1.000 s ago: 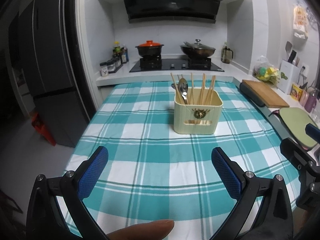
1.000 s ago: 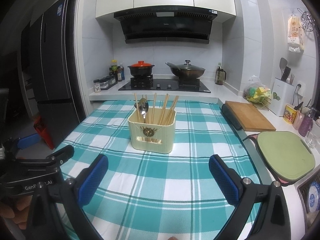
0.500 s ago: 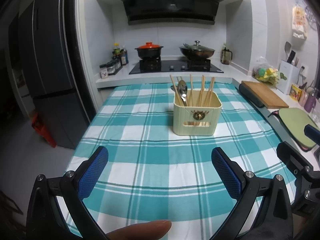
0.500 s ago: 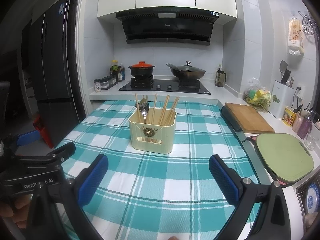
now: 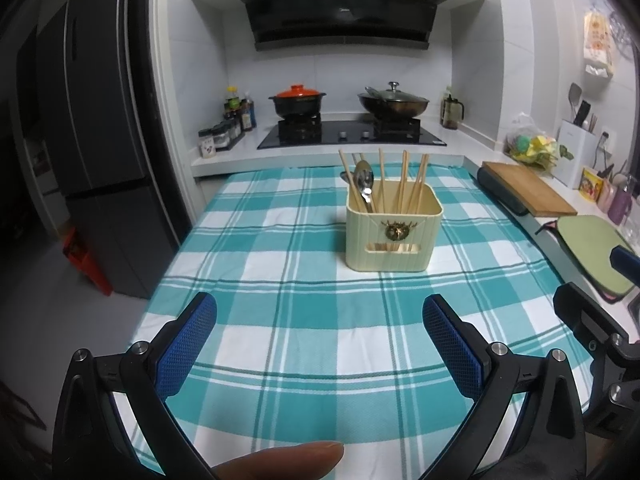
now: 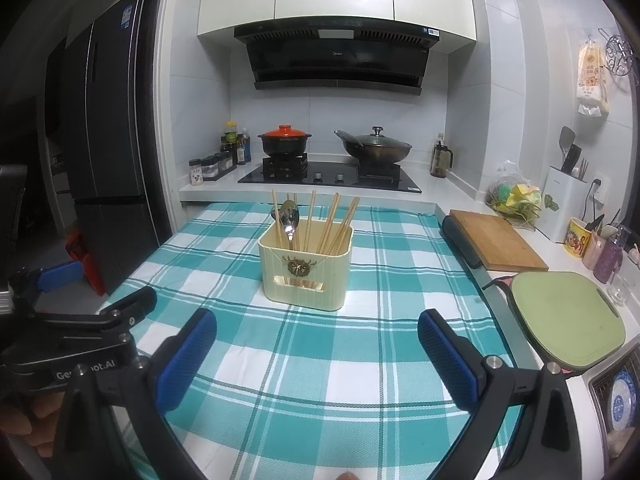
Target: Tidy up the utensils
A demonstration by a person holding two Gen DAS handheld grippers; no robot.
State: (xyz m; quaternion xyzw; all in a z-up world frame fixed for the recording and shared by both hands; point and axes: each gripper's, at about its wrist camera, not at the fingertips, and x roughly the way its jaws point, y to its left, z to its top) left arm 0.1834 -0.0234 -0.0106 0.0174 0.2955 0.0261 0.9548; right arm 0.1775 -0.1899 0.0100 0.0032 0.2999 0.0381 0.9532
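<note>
A cream utensil holder (image 5: pixel 394 234) stands upright on the teal checked tablecloth (image 5: pixel 312 312); it also shows in the right wrist view (image 6: pixel 306 270). It holds several wooden chopsticks (image 5: pixel 404 186) and a metal spoon (image 5: pixel 364 184), bowl up. My left gripper (image 5: pixel 320 332) is open and empty, well short of the holder. My right gripper (image 6: pixel 316 344) is open and empty, also short of the holder. The left gripper's body shows at the left of the right wrist view (image 6: pixel 80 320).
A wooden cutting board (image 6: pixel 496 238) and a green board (image 6: pixel 568 316) lie on the counter to the right. A stove with a red-lidded pot (image 5: pixel 298 100) and a wok (image 5: pixel 394 102) is behind. A fridge (image 5: pixel 92 152) stands left.
Both grippers have drawn back and risen slightly, so the holder looks a little farther away. Both stay open and empty.
</note>
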